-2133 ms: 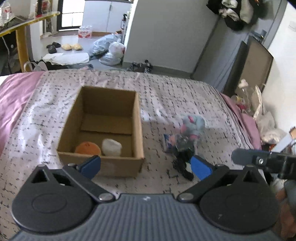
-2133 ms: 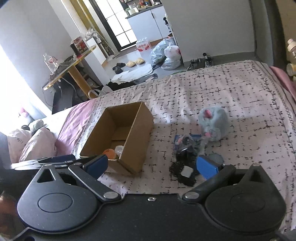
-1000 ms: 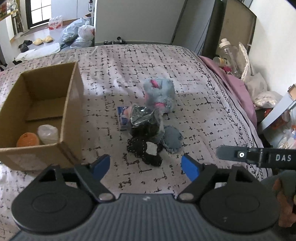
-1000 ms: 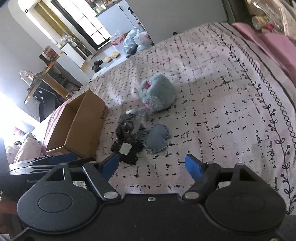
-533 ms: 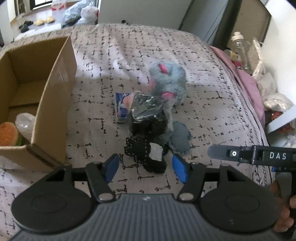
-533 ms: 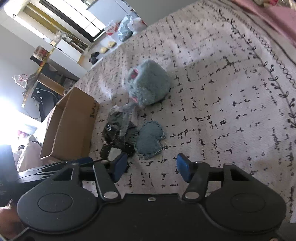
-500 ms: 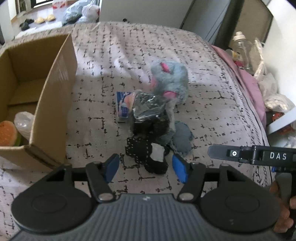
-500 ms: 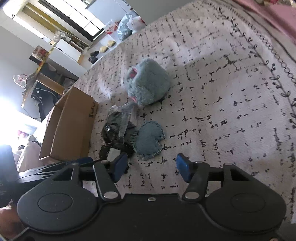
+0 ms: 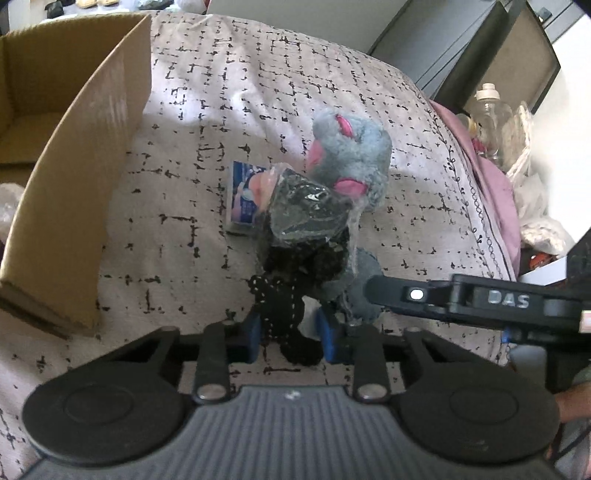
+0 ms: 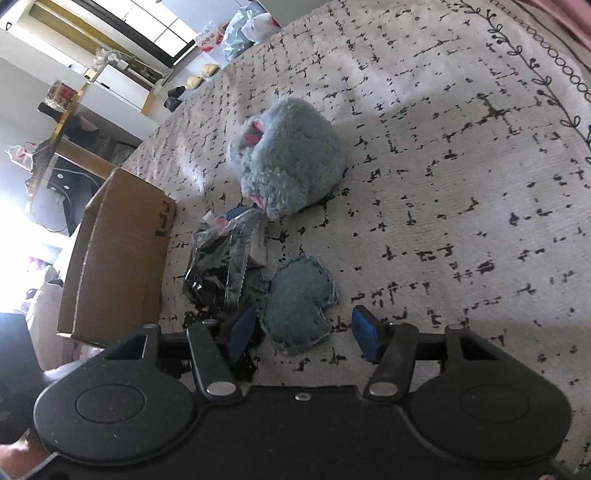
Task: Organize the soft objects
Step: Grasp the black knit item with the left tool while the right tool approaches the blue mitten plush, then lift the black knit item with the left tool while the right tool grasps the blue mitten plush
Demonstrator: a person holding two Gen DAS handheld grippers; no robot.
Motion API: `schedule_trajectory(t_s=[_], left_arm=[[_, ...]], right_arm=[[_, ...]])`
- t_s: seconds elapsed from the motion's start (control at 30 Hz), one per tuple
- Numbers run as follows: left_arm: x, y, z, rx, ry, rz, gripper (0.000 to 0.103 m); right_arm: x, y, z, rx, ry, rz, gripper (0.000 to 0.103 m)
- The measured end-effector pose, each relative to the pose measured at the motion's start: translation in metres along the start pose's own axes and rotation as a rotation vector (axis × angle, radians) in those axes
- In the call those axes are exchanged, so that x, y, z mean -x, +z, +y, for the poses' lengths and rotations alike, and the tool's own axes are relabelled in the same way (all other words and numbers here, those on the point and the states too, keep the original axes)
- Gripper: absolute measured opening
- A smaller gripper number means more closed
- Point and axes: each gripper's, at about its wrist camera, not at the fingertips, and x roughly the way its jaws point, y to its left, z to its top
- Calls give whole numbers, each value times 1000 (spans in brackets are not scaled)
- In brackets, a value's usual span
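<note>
You are working in a lived-in home bedroom: a patterned bedspread (image 10: 443,155) is covering the bed, slippers (image 10: 201,75) and plastic bags (image 10: 247,27) are lying on the floor, cabinets (image 10: 122,86) standing beyond.

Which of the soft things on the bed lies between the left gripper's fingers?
The black lace cloth, nearest the left gripper, whose jaws are closing around it. The grey plush toy lies farther off.
</note>
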Motion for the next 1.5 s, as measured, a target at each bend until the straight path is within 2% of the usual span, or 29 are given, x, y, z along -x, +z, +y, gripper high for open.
schedule_trajectory(t_s=[0.17, 0.23, 0.3, 0.4, 0.87, 1.17, 1.5], left_arm=[[10, -3, 2, 16, -44, -15, 16], [15, -4, 2, 12, -48, -27, 16], [20, -4, 2, 9, -49, -35, 16], [28, -6, 4, 5, -48, -49, 16], [75, -16, -5, -82, -74, -145, 16], [103, -20, 4, -121, -66, -200, 16], [145, -19, 22, -140, -50, -297, 16]], right_arm=[[-6, -3, 15, 63, -65, -5, 57], [-8, -6, 20, 85, -93, -15, 51], [-10, -7, 25, 106, -108, -14, 34], [-7, -11, 30, 118, -116, -21, 28], [39, -31, 50, 113, -133, -103, 28], [65, -42, 79, 150, -121, -161, 28], [78, -48, 114, 198, -84, -206, 28]])
